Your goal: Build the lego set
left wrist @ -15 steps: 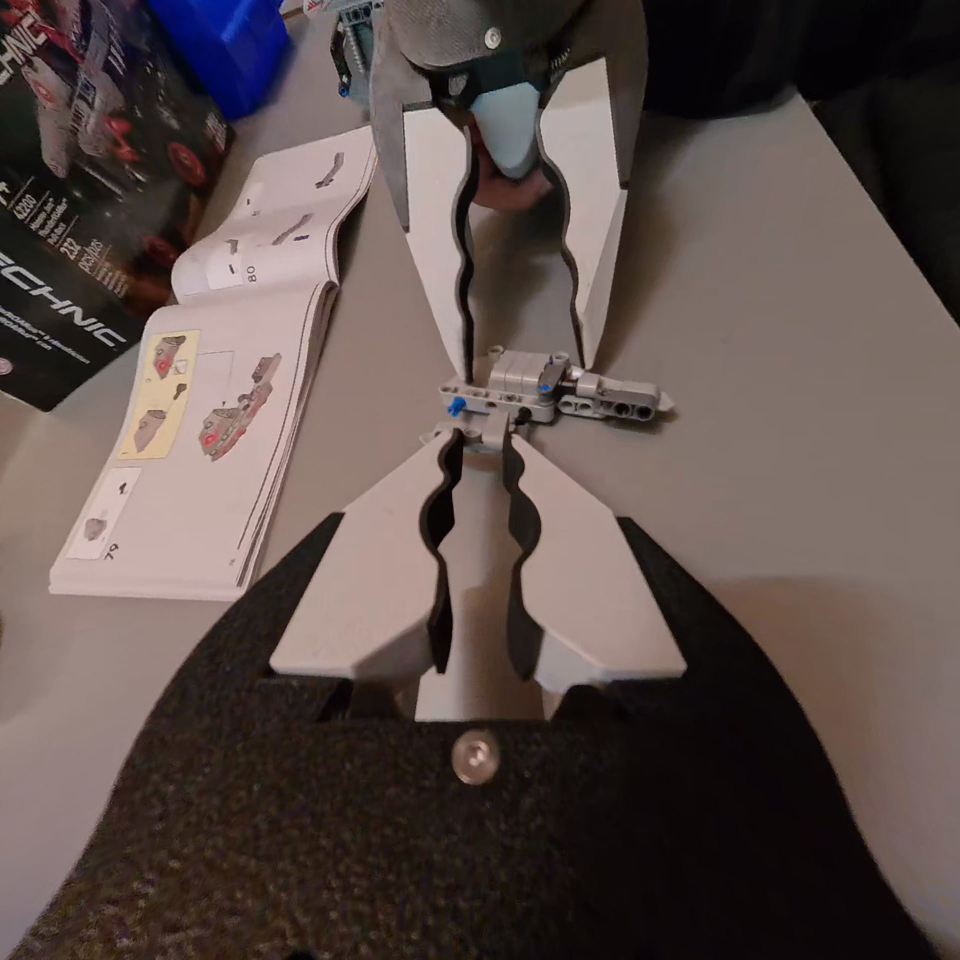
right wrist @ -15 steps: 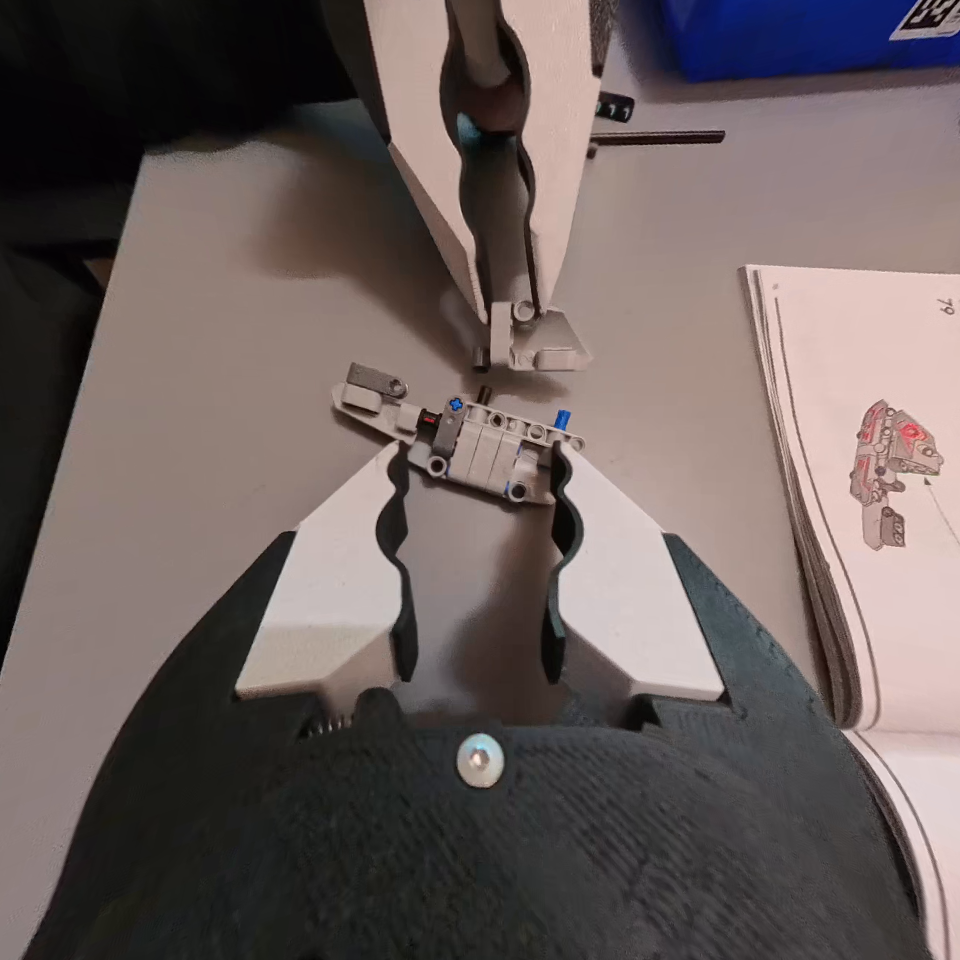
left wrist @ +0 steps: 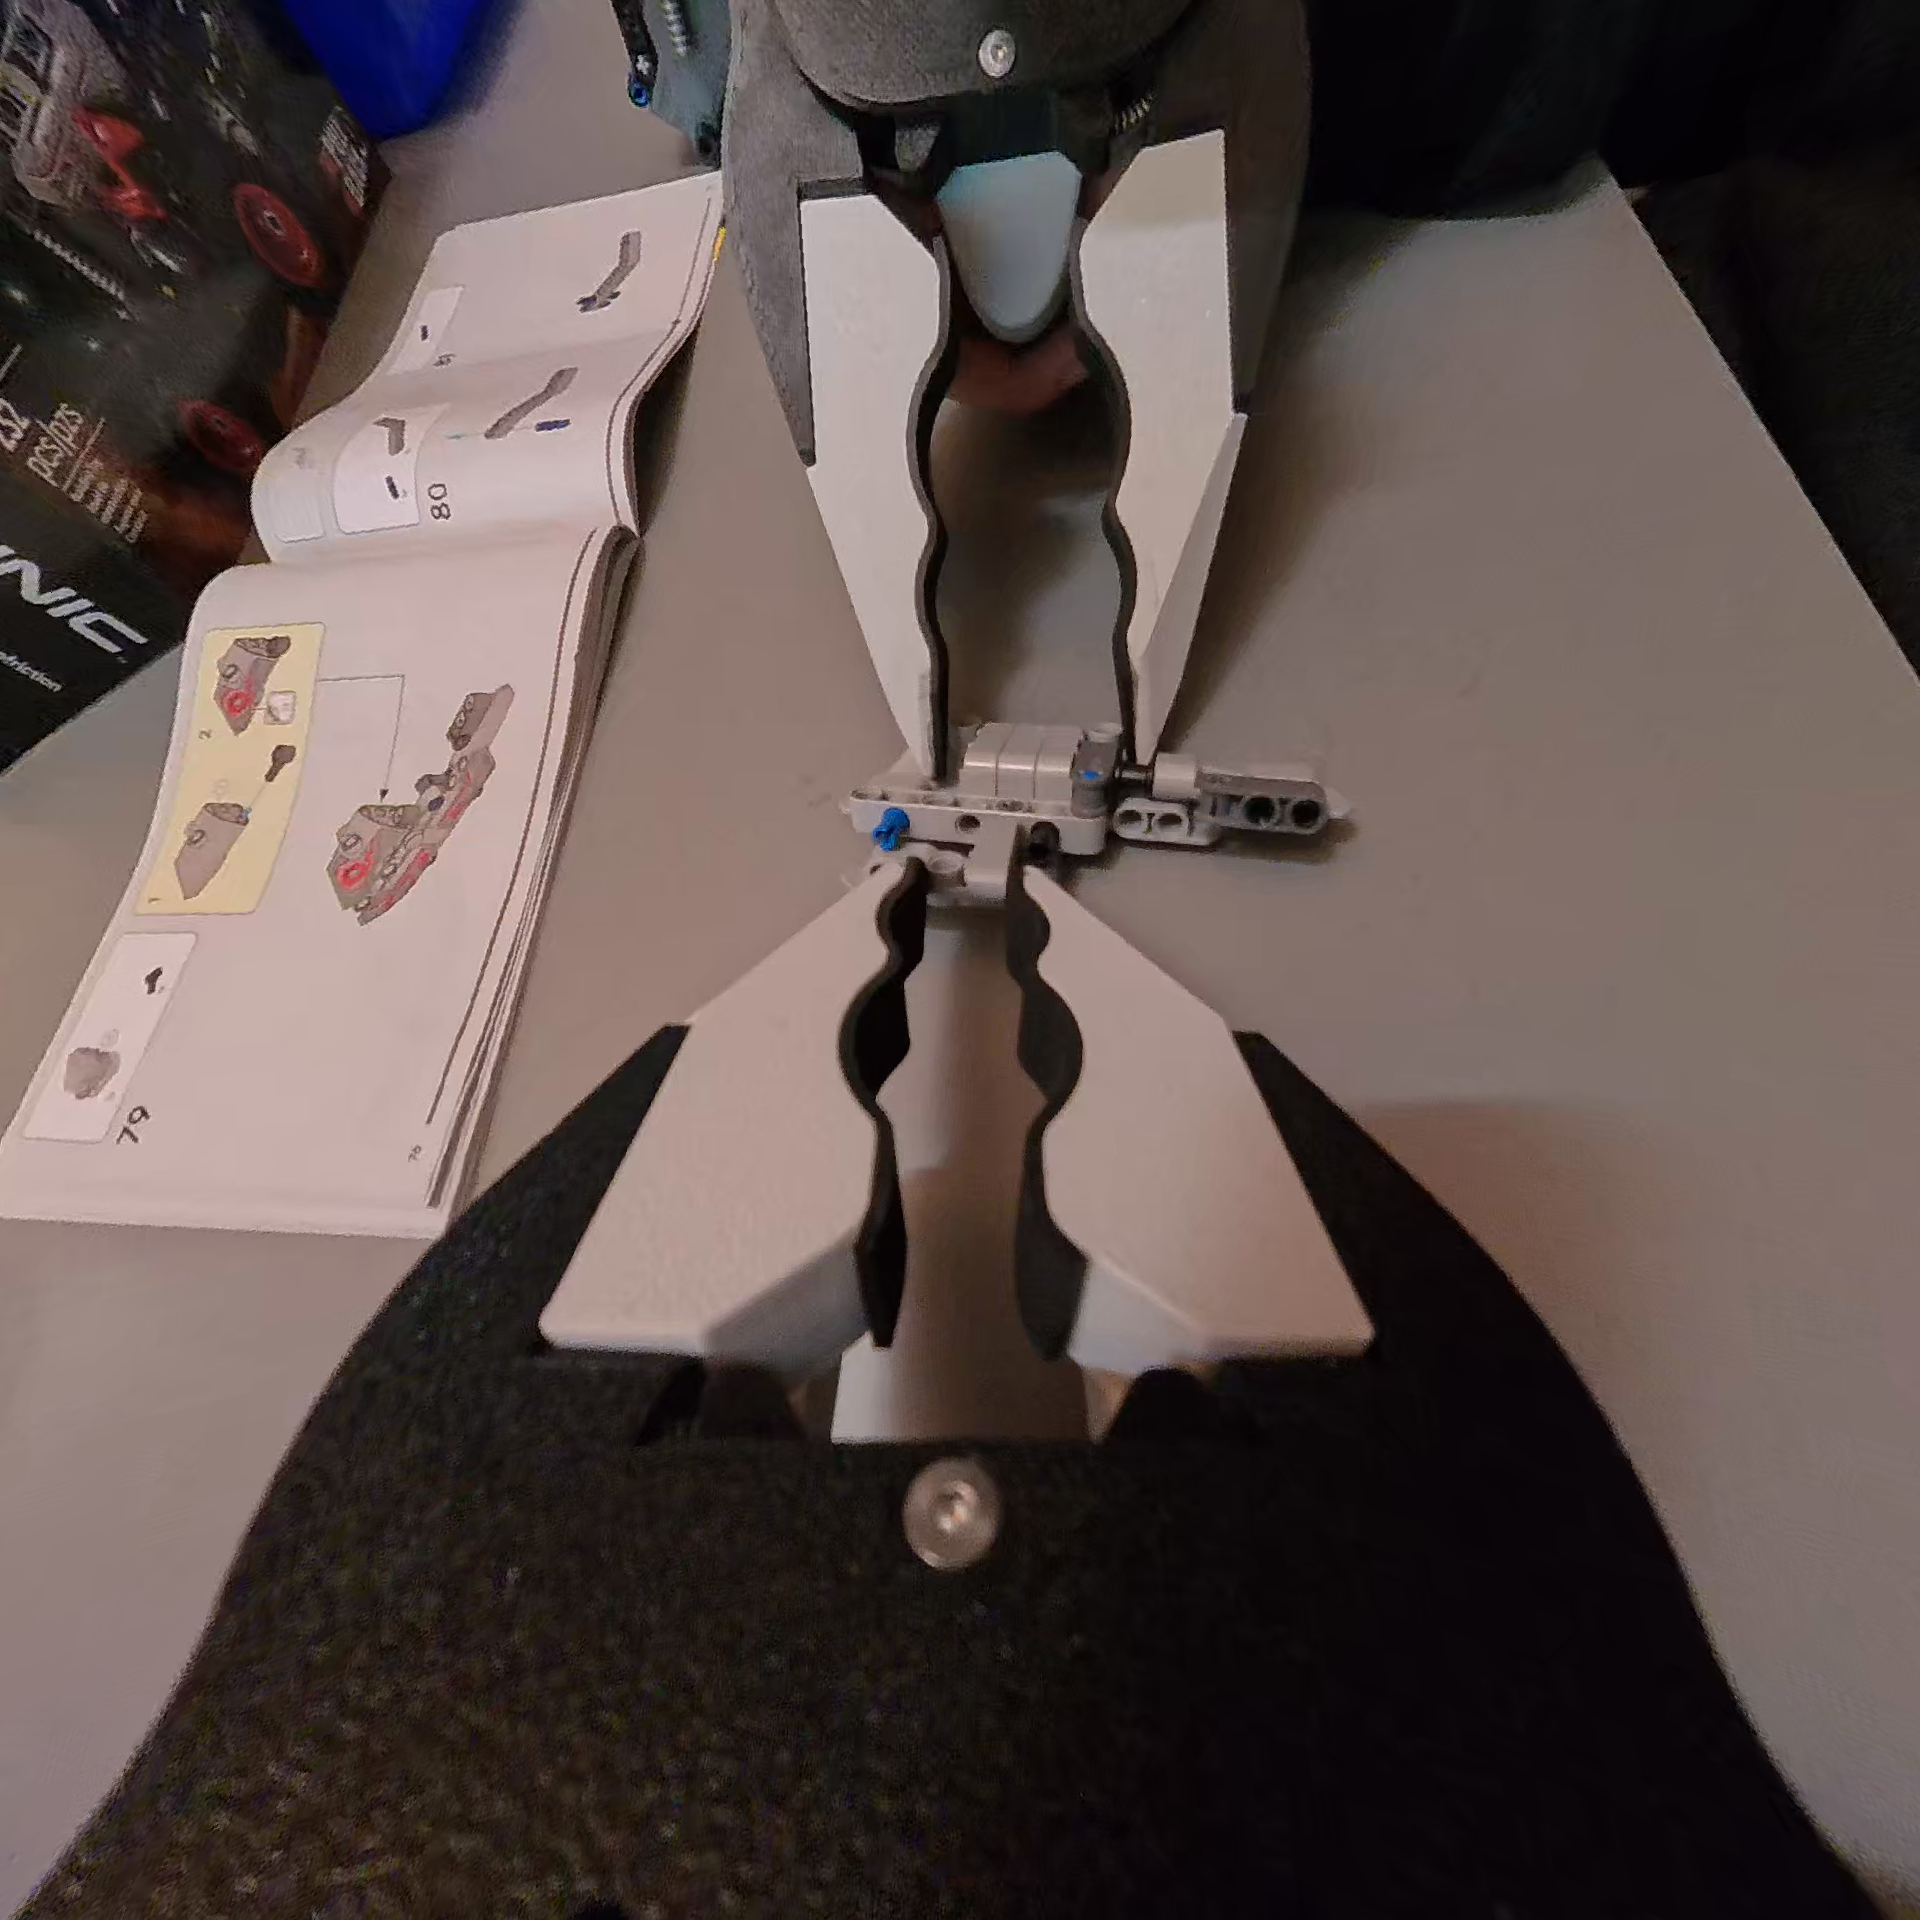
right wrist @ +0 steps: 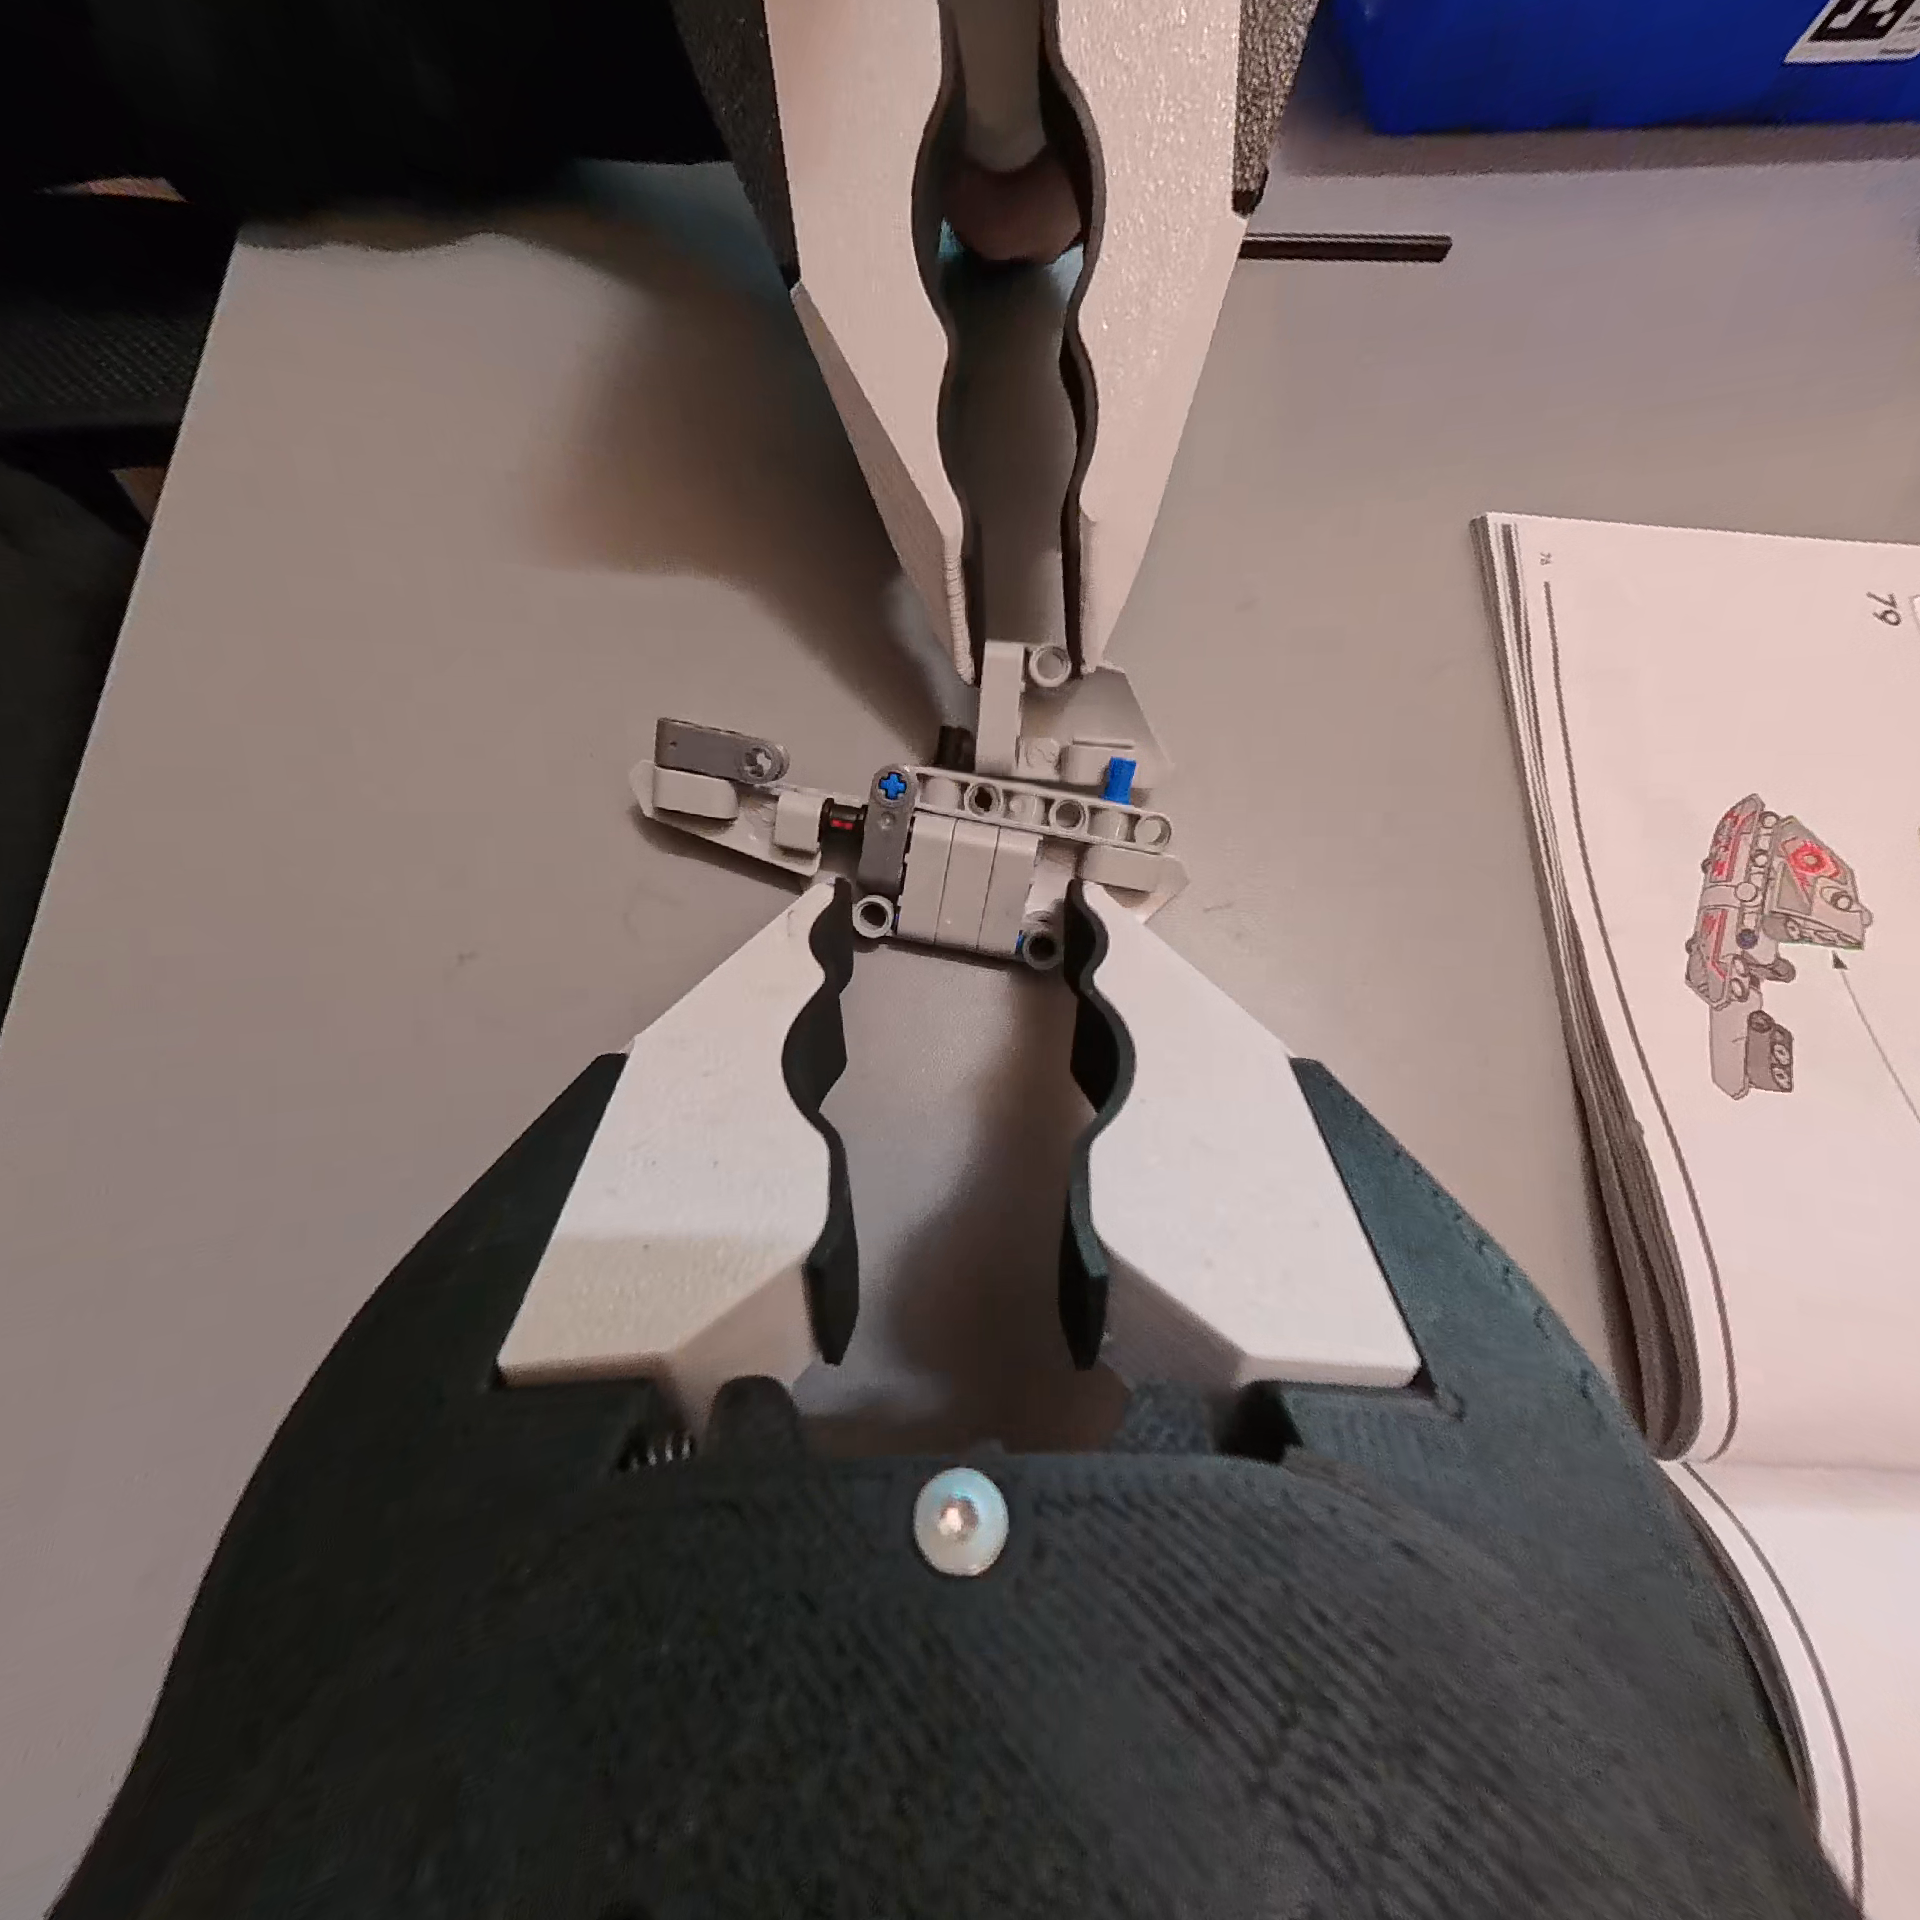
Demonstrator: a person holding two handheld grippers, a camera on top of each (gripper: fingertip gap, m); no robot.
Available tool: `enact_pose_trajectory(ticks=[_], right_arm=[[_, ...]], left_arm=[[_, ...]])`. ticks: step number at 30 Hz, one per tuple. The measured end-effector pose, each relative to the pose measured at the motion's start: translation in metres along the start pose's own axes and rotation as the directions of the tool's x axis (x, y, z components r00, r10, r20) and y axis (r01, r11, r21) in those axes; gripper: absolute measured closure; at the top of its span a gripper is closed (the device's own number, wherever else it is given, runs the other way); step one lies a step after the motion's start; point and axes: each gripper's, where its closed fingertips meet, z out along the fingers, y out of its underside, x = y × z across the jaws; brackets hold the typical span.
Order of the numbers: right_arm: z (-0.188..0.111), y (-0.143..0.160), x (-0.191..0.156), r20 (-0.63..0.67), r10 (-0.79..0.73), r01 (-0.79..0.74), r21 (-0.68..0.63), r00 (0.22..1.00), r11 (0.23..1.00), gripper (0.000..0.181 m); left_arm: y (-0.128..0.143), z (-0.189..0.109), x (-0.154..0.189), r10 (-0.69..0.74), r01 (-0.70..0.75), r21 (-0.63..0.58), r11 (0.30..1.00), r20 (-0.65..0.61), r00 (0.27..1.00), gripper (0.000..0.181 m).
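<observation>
A grey Technic assembly (left wrist: pixel 1023 771) with a blue pin and a long beam lies on the grey table (left wrist: pixel 1455 623). It also shows in the right wrist view (right wrist: pixel 966 873). My right gripper (right wrist: pixel 956 906) is shut on its block section, and it shows from the far side in the left wrist view (left wrist: pixel 1029 758). My left gripper (left wrist: pixel 966 883) is shut on a small grey panel piece (left wrist: pixel 982 862) and holds it against the assembly's beam. The left gripper (right wrist: pixel 1023 665) and its piece (right wrist: pixel 1003 707) show at the top of the right wrist view.
An open instruction booklet (left wrist: pixel 364 831) lies left of the left gripper and also shows in the right wrist view (right wrist: pixel 1714 935). The dark set box (left wrist: pixel 125 312) and a blue bin (right wrist: pixel 1558 62) stand beyond it. A thin black axle (right wrist: pixel 1351 247) lies near the bin. My left and right fingertips are right by each other.
The left gripper has brought its small grey piece in. The gap to the assembly has closed and the piece now touches the beam. The right gripper still holds the assembly.
</observation>
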Motion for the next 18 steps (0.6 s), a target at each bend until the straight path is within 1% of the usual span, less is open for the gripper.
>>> enact_pose_trajectory(ticks=[4,8,12,14,18], right_arm=[[0.0,0.0,0.0,0.002,0.003,-0.003,-0.001,1.0,1.0,0.14],[0.001,0.0,0.002,-0.005,0.004,-0.004,-0.002,1.0,1.0,0.139],[0.001,-0.001,0.004,-0.021,-0.003,0.003,0.0,1.0,1.0,0.136],[0.002,-0.002,0.001,-0.007,-0.018,0.018,0.001,1.0,1.0,0.138],[0.004,-0.003,-0.004,0.026,-0.04,0.04,0.002,0.999,0.999,0.145]], left_arm=[[0.0,-0.002,-0.002,0.022,-0.022,-0.001,1.0,0.011,1.0,0.169],[-0.005,-0.01,-0.006,0.067,-0.067,0.023,0.997,0.031,0.997,0.169],[-0.006,-0.015,-0.008,0.055,-0.056,0.043,0.998,0.03,0.998,0.169],[-0.006,-0.014,-0.005,0.042,-0.042,0.052,0.998,0.012,0.999,0.169],[-0.001,-0.01,0.0,0.031,-0.03,0.032,0.999,-0.015,0.999,0.169]])
